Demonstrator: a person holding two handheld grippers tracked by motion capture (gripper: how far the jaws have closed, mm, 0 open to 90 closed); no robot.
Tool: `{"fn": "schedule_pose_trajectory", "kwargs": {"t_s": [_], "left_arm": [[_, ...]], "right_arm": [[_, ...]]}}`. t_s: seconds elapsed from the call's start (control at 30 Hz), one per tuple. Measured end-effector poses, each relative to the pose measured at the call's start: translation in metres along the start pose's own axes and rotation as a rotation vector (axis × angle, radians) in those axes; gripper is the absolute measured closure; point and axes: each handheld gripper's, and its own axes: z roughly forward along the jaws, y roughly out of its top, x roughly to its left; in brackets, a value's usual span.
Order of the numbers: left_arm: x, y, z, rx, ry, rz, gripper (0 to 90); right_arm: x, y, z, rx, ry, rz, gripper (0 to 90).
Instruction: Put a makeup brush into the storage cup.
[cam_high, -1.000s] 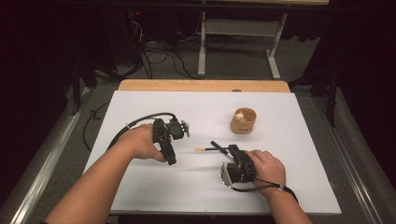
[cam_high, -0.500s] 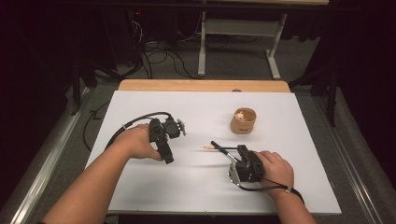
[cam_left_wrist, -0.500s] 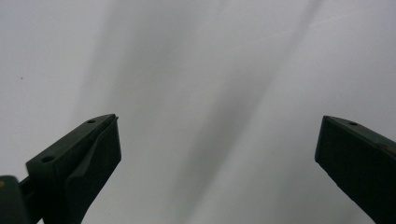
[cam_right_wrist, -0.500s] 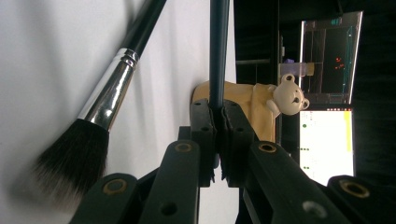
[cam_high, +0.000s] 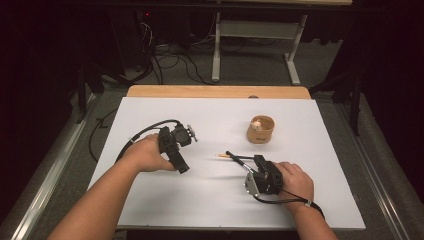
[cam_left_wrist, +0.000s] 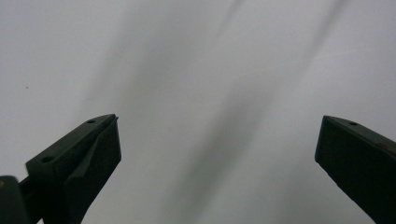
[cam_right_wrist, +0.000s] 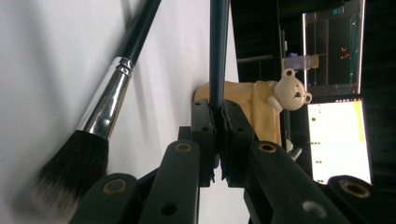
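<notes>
Right gripper (cam_right_wrist: 217, 116) is clamping a dark brush handle (cam_right_wrist: 218, 51); its view is revealing a second brush (cam_right_wrist: 100, 116). Left gripper (cam_left_wrist: 217, 154) is gaping wide, holding nothing.

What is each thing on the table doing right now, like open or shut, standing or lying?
left gripper: open, nothing between its jaws, pointing at the white table.
right gripper: shut on the thin dark stick.
thin dark stick: clamped between the jaws, sticking out past them.
brush: seems to lie on the table beside the right gripper, not gripped.
bear cup: standing upright, apart from both grippers.
</notes>
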Motion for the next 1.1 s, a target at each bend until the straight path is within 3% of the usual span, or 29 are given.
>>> {"fn": "schedule_pose_trajectory", "kwargs": {"t_s": [0.3,0.53,1.1], "left_arm": [[0.003,-0.007,0.002,-0.089,0.01,-0.056,0.7],[0.005,-0.015,0.005,-0.161,0.041,-0.099,0.8],[0.005,-0.046,0.024,-0.404,0.068,-0.264,0.8]], "right_arm": [[-0.002,-0.002,0.0,-0.003,0.008,0.04,87.5],[-0.005,-0.004,-0.001,-0.006,0.008,0.07,87.4],[-0.005,-0.005,-0.001,-0.002,0.011,0.117,87.4]]}}
